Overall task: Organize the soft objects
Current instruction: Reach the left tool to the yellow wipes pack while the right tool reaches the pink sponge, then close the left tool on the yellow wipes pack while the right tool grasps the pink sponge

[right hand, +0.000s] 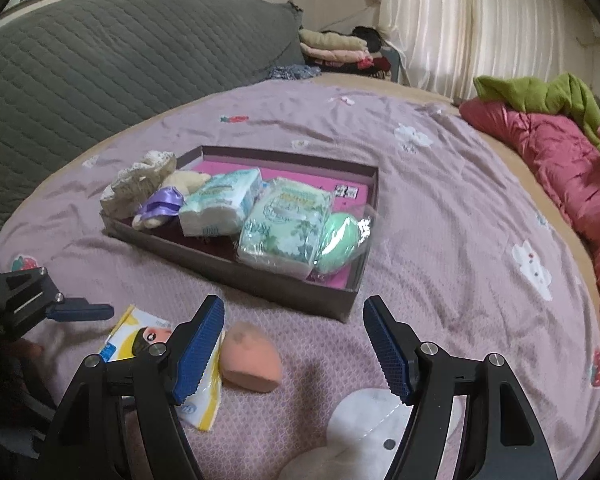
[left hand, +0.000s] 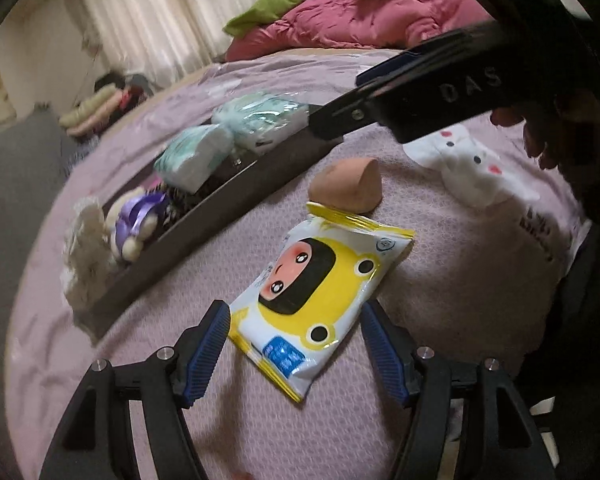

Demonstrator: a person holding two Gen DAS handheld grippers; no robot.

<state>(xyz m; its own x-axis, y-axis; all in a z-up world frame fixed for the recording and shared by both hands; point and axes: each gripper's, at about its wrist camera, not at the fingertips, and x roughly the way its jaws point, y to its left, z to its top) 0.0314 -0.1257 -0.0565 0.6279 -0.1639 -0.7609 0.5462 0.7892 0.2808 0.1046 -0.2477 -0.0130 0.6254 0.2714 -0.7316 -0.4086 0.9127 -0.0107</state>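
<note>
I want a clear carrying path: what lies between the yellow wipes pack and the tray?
Only bare purple bedspread separates the wipes pack from the tray, seen in the left wrist view.

**Black grippers, blue ribbed pads**

Both the left gripper (left hand: pixel 294 350) and right gripper (right hand: pixel 294 346) are black, angular frames with silver screws at the joints. Each finger carries a blue ridged pad (left hand: pixel 204 354). One black finger reads "DAS".

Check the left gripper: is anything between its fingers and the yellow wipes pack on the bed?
Nothing visible. The left gripper is open with the wipes pack lying flat between its fingers, pads not touching it. The peach sponge sits beyond the pack's far end, towards the tray.
</note>
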